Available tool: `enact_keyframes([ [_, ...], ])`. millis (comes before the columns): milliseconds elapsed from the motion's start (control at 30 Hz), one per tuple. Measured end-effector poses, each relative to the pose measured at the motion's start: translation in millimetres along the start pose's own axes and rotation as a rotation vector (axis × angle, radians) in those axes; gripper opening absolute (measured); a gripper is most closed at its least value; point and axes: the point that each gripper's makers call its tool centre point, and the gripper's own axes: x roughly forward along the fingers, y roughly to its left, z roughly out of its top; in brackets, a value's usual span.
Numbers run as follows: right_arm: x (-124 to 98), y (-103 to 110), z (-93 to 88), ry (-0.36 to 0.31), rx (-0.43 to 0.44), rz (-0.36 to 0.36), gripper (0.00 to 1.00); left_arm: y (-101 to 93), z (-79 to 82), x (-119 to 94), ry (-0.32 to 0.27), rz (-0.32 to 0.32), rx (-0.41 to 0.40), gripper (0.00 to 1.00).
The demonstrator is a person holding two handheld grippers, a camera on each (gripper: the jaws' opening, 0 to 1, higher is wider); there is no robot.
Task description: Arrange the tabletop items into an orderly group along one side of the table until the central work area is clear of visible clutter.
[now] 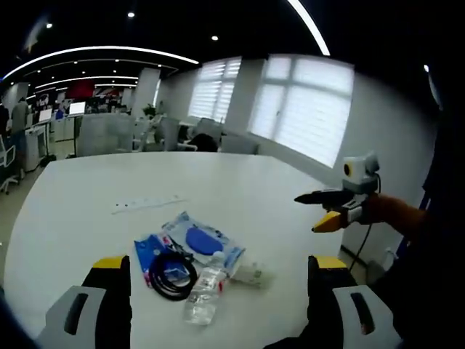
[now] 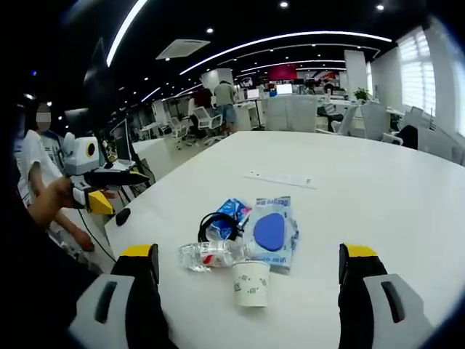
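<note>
Big open-plan office w/ ceiling strip lights, blinds on the windows, desks and chairs further back. Large white table takes up most of both views. Clutter sits in one loose cluster near the table's edge, rest of the top bare except a white power strip lying flat farther in, well apart from the cluster.

Cluster, big to small: clear bag w/ a blue oval item inside, lying flat; clear plastic water bottle on its side, red-and-white label, text too small to read, touching the bag's edge; black coiled cable lying partly on a small blue packet; white paper cup upright, dark print on the side, illegible, just beside bottle and bag. In left gripper view the cup looks tipped, can't tell for sure.

Left gripper: jaws spread wide, nothing between them, above the cluster. Right gripper: jaws also wide apart, holding nothing, cup between them in view but not touched.
</note>
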Motion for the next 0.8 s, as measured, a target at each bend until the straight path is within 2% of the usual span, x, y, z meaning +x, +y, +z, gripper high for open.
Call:
enact_keyframes([
  [633, -2.9, -5.8, 0.6, -0.005, 0.011, 0.001, 1.0, -5.2, 0.7, 2.1, 0.013, -0.011, 0.025, 1.0],
  [800, -3.6, -6.8, -1.7, 0.001, 0.011, 0.002, 1.0, -12.3, 1.4, 4.4, 0.004, -0.026, 0.027, 1.0],
])
